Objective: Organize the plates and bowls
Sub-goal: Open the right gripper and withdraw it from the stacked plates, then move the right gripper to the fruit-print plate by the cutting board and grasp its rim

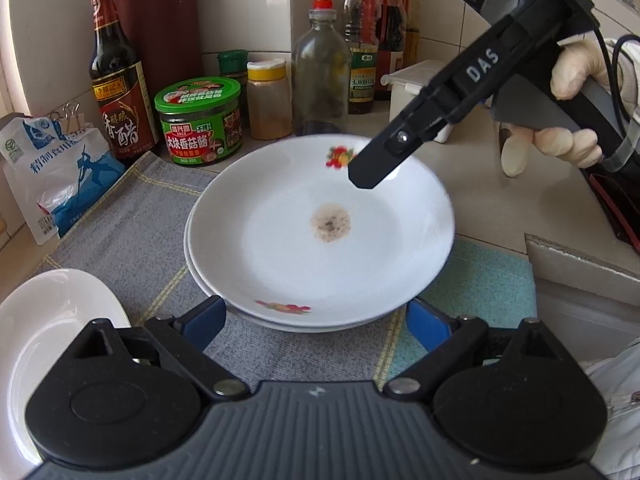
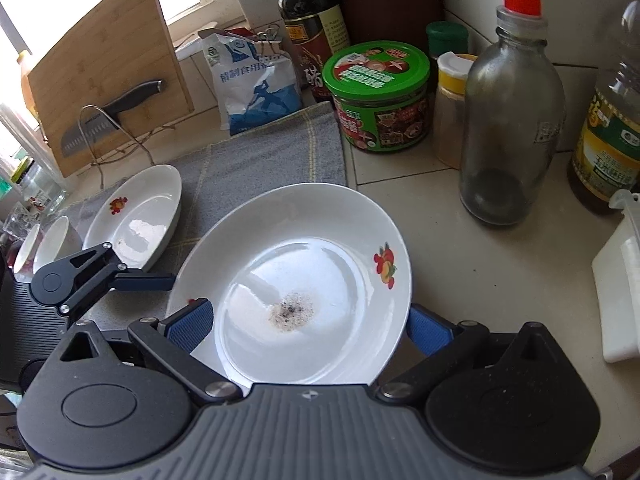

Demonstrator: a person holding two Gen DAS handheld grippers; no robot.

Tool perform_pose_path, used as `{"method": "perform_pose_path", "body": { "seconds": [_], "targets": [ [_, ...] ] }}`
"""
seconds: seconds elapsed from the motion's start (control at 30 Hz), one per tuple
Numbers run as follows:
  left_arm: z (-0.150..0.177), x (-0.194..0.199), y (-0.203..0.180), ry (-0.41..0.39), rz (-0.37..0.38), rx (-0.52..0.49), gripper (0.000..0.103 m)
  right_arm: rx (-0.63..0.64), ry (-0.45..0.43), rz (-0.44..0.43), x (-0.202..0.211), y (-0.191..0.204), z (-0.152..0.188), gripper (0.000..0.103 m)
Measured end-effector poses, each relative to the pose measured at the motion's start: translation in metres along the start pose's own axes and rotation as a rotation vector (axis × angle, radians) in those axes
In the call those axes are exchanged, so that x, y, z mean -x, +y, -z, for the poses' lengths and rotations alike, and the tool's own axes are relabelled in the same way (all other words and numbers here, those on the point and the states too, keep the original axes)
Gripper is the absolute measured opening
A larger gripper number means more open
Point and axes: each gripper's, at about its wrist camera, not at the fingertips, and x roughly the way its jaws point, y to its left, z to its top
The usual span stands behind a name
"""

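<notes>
Two white plates are stacked on the grey cloth. The top plate has fruit prints and a brown stain in its middle, and its far rim looks blurred. The lower plate shows only as a rim. My left gripper is open, with its blue fingers on either side of the stack's near edge. My right gripper hovers over the top plate with jaws wide apart; in the left wrist view its fingertip hangs above the far right rim. A third white plate lies to the left.
Sauce bottles, a green-lidded jar, spice shakers and a glass bottle crowd the back of the counter. A salt bag, a cutting board with a knife, small bowls and a white tub ring the cloth.
</notes>
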Motion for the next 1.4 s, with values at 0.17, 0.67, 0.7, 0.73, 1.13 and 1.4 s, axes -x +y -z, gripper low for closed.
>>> {"method": "perform_pose_path", "body": {
  "seconds": [0.17,0.67,0.7,0.73,1.13,1.4],
  "targets": [
    [0.005,0.010,-0.003,-0.023,-0.012,0.018,0.097,0.059,-0.044,0.070,0.009,0.013,0.002,0.103],
    [0.047,0.080,0.015,-0.092,-0.324,0.314,0.099,0.270,-0.148,0.123,0.009,0.085,0.002,0.103],
    [0.053,0.082,0.017,-0.085,-0.346,0.340,0.099,0.284,-0.146,0.116,0.006,0.090,0.000,0.103],
    [0.059,0.085,0.021,-0.077,-0.377,0.368,0.099,0.299,-0.144,0.108,0.002,0.095,-0.002,0.103],
    [0.102,0.077,0.054,-0.011,-0.528,0.525,0.099,0.477,-0.091,0.016,-0.039,0.146,-0.021,0.103],
    [0.099,0.062,0.061,0.010,-0.516,0.503,0.102,0.529,-0.018,-0.064,-0.076,0.160,-0.044,0.103]
  ]
}}
